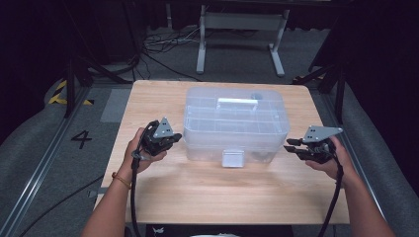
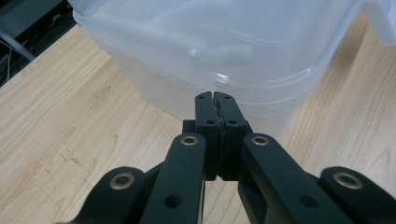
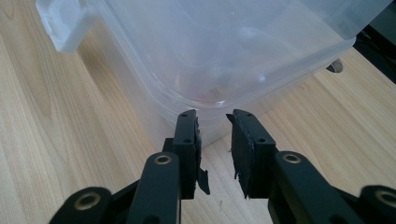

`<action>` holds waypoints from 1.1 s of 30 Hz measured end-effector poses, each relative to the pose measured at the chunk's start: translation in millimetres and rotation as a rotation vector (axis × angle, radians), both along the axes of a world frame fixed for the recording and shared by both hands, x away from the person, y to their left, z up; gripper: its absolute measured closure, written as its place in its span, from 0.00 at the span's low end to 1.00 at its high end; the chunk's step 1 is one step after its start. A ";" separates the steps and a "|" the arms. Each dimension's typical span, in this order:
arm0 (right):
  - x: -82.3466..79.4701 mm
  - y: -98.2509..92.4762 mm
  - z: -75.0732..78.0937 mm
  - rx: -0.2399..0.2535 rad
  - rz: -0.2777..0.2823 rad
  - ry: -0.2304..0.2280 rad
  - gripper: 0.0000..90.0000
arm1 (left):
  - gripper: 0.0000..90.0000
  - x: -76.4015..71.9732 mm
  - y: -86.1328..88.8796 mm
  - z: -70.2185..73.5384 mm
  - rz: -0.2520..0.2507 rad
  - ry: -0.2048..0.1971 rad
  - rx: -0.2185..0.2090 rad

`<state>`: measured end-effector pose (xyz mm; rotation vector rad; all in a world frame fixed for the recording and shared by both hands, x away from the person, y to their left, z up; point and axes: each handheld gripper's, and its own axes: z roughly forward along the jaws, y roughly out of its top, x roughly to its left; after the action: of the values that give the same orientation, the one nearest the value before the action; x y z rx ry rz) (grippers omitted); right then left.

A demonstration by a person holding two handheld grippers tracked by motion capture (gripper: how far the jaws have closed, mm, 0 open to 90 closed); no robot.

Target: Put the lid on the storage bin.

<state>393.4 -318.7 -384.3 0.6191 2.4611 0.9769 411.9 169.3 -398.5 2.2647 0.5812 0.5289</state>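
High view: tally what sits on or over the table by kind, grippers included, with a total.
Clear plastic bins with lid: 1, the bin at mid-table.
Black two-jaw grippers: 2, the left gripper and the right gripper, one at each side of the bin.
Wooden tables: 1, the table.
Total: 4

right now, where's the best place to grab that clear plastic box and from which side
Likely by the overhanging rim of the clear plastic box at its two short ends, one gripper per side. The left gripper, jaws shut, and the right gripper, jaws slightly apart, each face the lip under the lid. The walls look too wide and smooth to pinch; the lip gives an edge.
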 end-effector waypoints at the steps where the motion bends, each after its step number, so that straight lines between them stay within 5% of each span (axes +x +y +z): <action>1: -0.3 0.4 0.1 -0.003 0.001 0.001 0.78 | 0.97 -0.1 0.2 0.5 -0.001 -0.001 0.004; 11: -0.9 2.2 1.9 -0.062 0.001 0.003 0.66 | 0.90 -6.2 -3.6 7.9 -0.010 -0.015 0.098; 16: -0.1 3.6 4.1 -0.078 -0.004 -0.001 0.59 | 0.85 -10.7 -0.3 11.3 -0.005 -0.018 0.108; 25: 1.3 12.4 0.0 -0.125 -0.015 -0.008 0.44 | 0.57 -18.0 4.1 6.4 0.045 0.002 0.177; 33: -3.4 4.0 -4.4 -0.113 -0.063 -0.017 0.34 | 0.33 -27.2 9.1 -7.4 0.060 0.033 0.206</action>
<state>390.0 -314.8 -388.7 0.6438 2.4462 0.8099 384.8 178.5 -405.9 2.4607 0.6384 0.6065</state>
